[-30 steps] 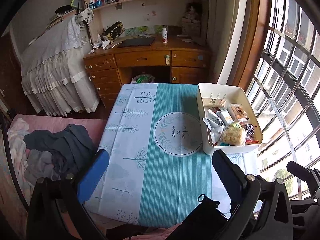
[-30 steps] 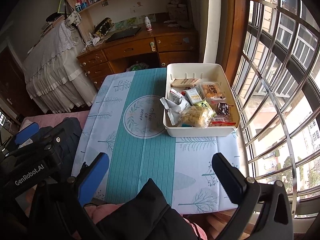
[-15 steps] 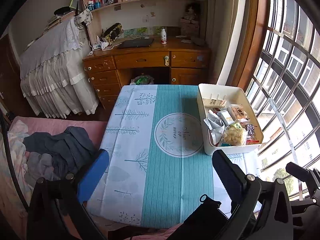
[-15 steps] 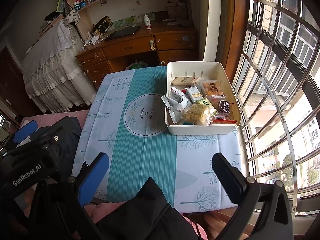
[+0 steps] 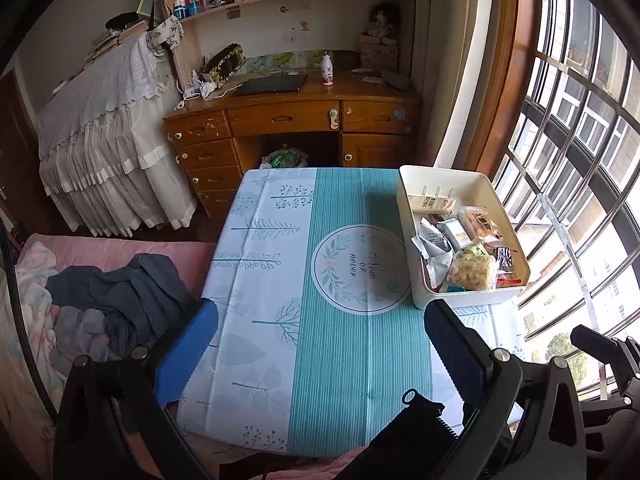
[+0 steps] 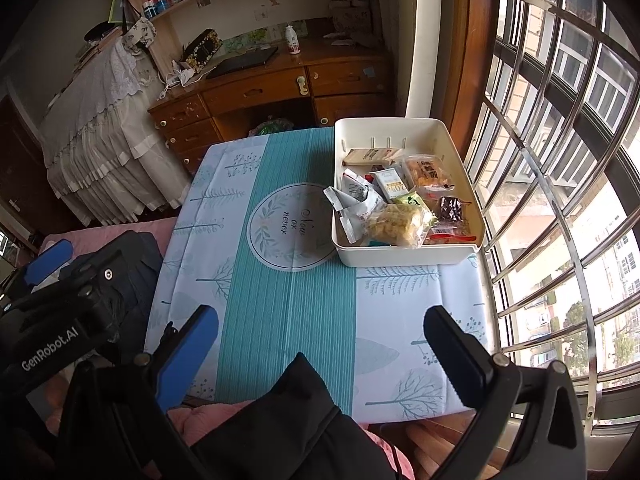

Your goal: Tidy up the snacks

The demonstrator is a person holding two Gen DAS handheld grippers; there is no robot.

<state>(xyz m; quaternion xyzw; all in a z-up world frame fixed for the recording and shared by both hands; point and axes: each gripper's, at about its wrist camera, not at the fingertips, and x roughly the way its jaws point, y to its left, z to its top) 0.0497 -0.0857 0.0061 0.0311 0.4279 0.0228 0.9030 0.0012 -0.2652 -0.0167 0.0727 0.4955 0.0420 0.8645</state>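
Left wrist view: left tool (image 5: 320, 344) held above the near edge of the surface (image 5: 264, 312), fingers spread wide, nothing between them. Surface covered by a teal and pale blue tablecloth (image 5: 352, 360) with tree prints and a round emblem in the middle. White bin (image 5: 452, 304) sits at the right side of the surface, next to the window (image 5: 580, 160). Snacks (image 5: 460, 248) piled inside the bin: a clear bag of yellowish crackers (image 5: 470, 272) at the near end, grey-white wrappers at the left wall, a beige bar packet (image 5: 432, 203) near the far wall, small dark and red packets at the right. Wooden desk (image 5: 296, 120) beyond the surface, bookshelf above it, dark clothing (image 5: 120, 292) on a pink bed at the left. Part of the other tool's black frame shows at the lower right edge.

Right wrist view: right tool (image 6: 320, 344) also above the near edge of the surface (image 6: 304, 320), fingers wide apart, empty. White bin (image 6: 404, 258) ahead and a bit right, on the far right part of the tablecloth (image 6: 280, 320), beside the window bars. Snacks (image 6: 400, 204) all inside the bin; cracker bag (image 6: 394, 220) nearest, beige bar packet (image 6: 372, 156) farthest. Left tool (image 6: 48, 258) visible at the left edge, over the dark clothing, well apart from the bin. Dark sleeve (image 6: 296, 420) at the bottom centre.
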